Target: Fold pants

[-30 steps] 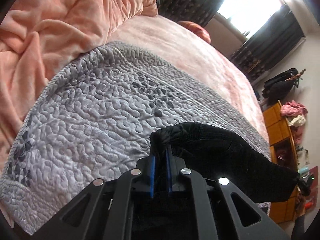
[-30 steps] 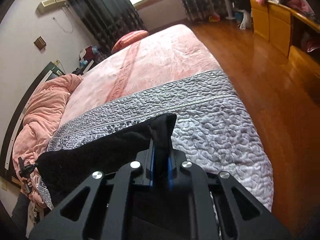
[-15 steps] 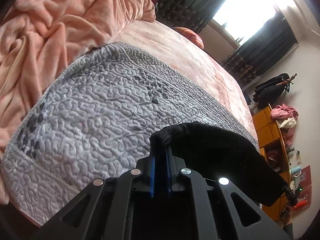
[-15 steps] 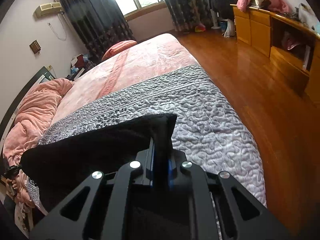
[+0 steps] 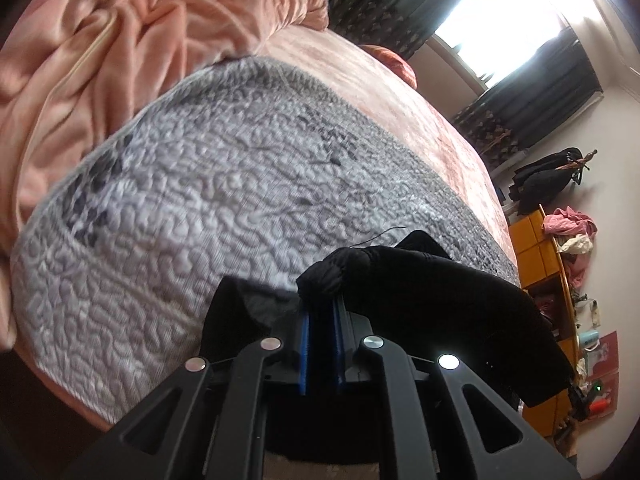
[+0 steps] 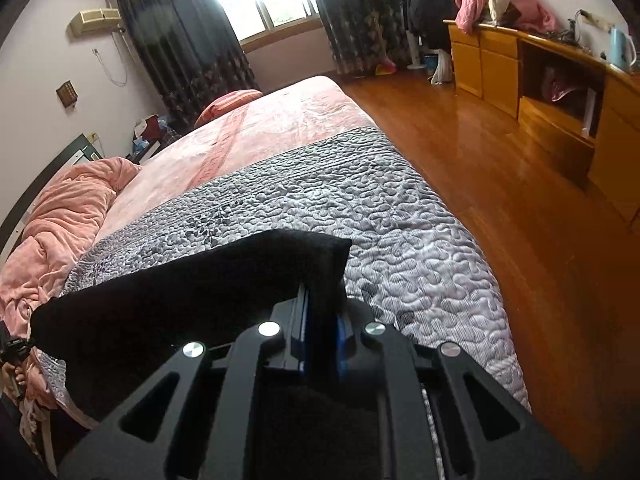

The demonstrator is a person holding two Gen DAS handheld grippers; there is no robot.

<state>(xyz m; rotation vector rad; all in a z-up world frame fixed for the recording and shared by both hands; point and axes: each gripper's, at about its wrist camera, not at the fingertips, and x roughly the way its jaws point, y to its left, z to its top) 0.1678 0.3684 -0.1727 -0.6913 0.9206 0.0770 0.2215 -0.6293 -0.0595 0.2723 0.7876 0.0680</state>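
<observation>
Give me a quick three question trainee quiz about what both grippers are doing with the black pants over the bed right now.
1. True or false: the left gripper is shut on the black fabric pants.
2. Which is the right gripper clamping? A) pink fleece blanket B) the black pants C) nothing
3. Fill in: the pants hang above the grey quilted ____ on the bed.

Key: 1 true, cloth sits between its blue pads. 2 B, it pinches a corner of the pants. 3 bedspread; the blanket lies bunched further off.
</observation>
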